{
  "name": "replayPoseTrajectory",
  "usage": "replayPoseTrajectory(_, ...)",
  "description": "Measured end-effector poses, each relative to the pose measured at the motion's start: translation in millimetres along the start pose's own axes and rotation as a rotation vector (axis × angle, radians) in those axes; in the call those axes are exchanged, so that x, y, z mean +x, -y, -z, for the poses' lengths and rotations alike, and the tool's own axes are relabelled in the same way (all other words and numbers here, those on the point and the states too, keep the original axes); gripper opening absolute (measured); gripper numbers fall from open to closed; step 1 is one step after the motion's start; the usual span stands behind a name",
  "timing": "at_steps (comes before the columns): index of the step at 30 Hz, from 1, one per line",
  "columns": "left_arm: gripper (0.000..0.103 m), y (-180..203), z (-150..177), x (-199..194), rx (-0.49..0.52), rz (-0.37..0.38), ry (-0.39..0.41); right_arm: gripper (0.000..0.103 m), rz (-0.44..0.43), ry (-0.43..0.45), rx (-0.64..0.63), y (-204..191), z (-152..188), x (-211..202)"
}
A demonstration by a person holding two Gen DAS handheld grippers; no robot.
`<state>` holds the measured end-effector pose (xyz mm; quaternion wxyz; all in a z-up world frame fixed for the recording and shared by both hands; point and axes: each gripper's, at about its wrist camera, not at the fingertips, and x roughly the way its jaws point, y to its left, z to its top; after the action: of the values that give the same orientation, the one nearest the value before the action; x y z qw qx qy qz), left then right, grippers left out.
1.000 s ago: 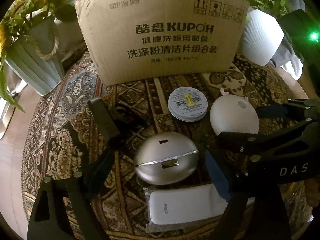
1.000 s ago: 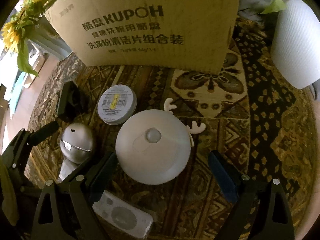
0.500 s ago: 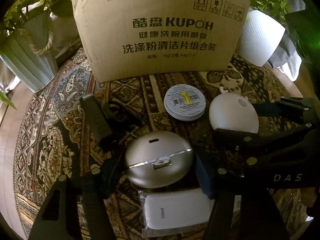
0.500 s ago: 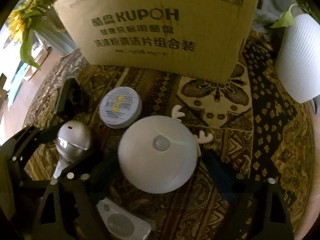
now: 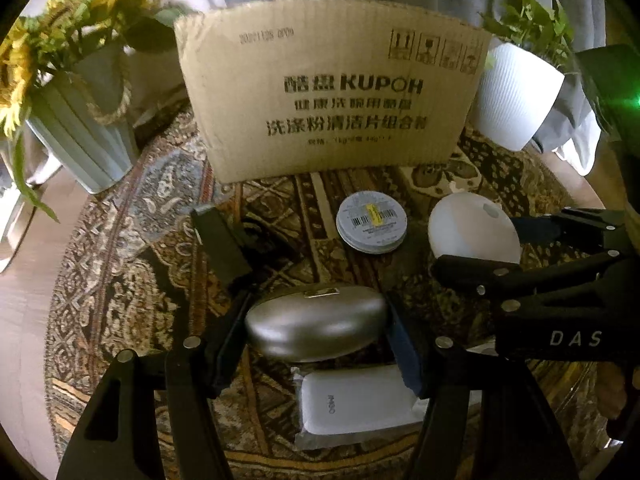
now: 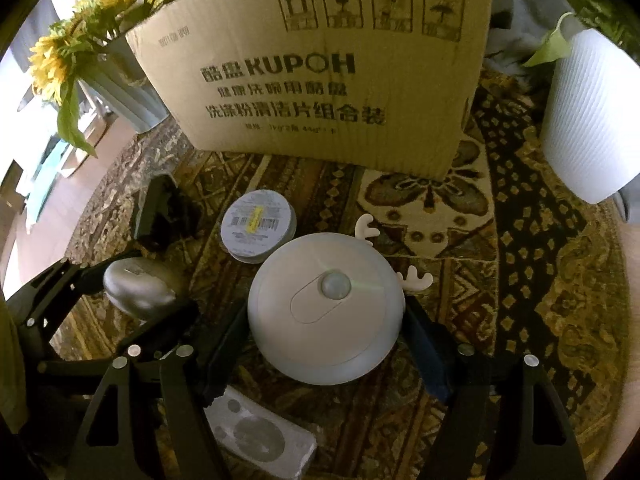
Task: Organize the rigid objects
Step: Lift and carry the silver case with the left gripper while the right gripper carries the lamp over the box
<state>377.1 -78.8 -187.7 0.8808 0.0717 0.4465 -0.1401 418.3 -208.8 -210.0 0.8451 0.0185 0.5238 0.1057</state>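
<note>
My left gripper is shut on a silver egg-shaped case and holds it lifted and tilted over the patterned rug; the case also shows in the right wrist view. My right gripper is shut on a white round night light with antlers, also visible in the left wrist view. A round tin with a barcode label lies flat on the rug behind both. A white power bank in plastic wrap lies under the silver case.
A cardboard box stands at the back. A sunflower vase is at back left, a white plant pot at back right. A black object lies left. A white device lies near the right gripper.
Both grippers closed on their objects. The left gripper lifted and tilted the silver case so its seam faces away. The right gripper closed around the night light.
</note>
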Motion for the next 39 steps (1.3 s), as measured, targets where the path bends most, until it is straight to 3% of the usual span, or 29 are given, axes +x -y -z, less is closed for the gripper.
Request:
replayPoseTrajectory(16, 0.064, -4.4, -10.4, -48.1, -0.025, -0.053, 0.108, 0.076, 0.027, 0.135, 0.023, 2.6, -2.2, -55.7)
replayPoseTrajectory(39, 0.064, -11.9, -55.8, -132.1, -0.061, -0.093, 0.379, 0.076, 0.042, 0.385, 0.030, -12.6, -21.9, -136.0)
